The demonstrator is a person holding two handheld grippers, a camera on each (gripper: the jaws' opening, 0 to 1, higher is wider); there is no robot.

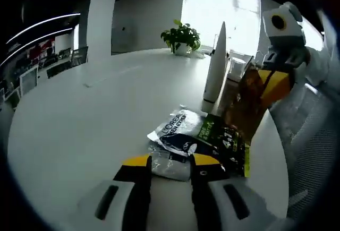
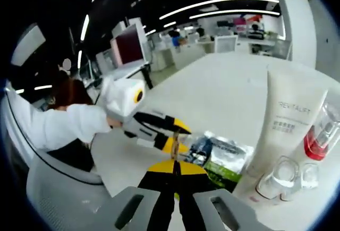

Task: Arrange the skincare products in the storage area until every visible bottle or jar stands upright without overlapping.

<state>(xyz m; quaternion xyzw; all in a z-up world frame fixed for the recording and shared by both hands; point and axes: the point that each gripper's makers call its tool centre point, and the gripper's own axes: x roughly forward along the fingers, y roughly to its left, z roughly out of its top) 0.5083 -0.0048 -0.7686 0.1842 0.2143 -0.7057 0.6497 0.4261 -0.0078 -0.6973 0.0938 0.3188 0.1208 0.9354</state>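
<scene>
On a broad white counter (image 1: 79, 119), the left gripper (image 1: 171, 163) sits low over the near edge, its fingers (image 1: 139, 173) part-open around a small pale, clear-wrapped item (image 1: 171, 167) that lies between the yellow tips; whether they actually press on it cannot be told. Just beyond lies a heap of flat sachets (image 1: 199, 135), one silver and dark with L'Oréal lettering, one green. Farther right, a tall white tube (image 1: 215, 69) stands upright on its cap, and in the right gripper view it carries Revitalift lettering. In the left gripper view, the right gripper (image 1: 276, 85) comes in from the right, with an amber, translucent packet (image 1: 247, 103) hanging at its yellow tips just above the sachets. In the right gripper view its own fingers (image 2: 159, 180) are drawn close together, and what lies between them cannot be made out. Beside the tube's base in that view stand a red-filled clear bottle (image 2: 319, 135) and small clear glass jars (image 2: 281, 175), close together. A potted plant (image 1: 181, 37) sits at the counter's far end. A person's white sleeve (image 2: 69, 122) reaches toward the left gripper.
</scene>
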